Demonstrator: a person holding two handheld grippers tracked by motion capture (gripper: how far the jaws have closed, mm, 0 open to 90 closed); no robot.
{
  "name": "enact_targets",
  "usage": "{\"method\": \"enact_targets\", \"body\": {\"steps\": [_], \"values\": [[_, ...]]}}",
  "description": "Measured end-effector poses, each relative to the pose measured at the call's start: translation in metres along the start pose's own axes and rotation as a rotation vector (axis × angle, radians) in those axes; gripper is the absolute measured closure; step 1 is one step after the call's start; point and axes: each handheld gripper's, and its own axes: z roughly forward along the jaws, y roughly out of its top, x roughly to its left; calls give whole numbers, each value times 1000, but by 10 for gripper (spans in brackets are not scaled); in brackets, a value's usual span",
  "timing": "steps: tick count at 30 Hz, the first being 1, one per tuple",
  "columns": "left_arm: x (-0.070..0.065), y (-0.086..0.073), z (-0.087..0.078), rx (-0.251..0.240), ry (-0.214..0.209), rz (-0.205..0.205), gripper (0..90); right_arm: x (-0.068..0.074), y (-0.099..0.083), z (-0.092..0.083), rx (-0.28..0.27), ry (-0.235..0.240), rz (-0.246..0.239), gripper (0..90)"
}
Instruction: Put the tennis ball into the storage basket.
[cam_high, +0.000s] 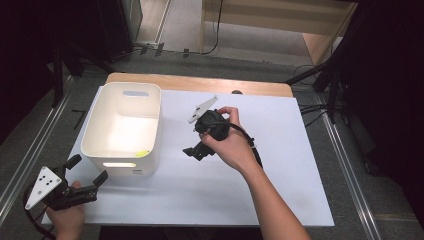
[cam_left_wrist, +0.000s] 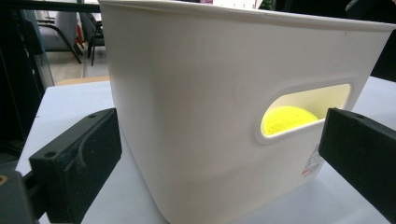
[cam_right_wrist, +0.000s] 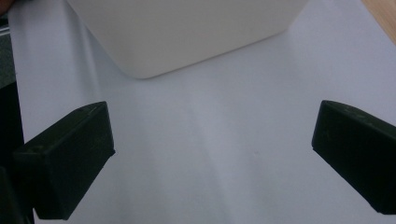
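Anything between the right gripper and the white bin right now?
Nothing: in the high view, bare white tabletop separates the right gripper from the white bin. The right gripper view shows the same bare stretch before its open jaws.

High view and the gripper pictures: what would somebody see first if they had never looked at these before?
First, the big white bin on the left part of the white table. In the left gripper view, something bright yellow glows through its handle slot. Then the two black grippers, both open: the left gripper at the bin's near corner, the right gripper over the middle of the table, held in a hand.
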Motion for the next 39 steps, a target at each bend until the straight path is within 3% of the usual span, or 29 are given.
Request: {"method": "enact_targets", "body": {"steps": [39], "values": [[-1,0,0,4,6,6,0,-6,-107,-32,-84,-79,175,0]]}}
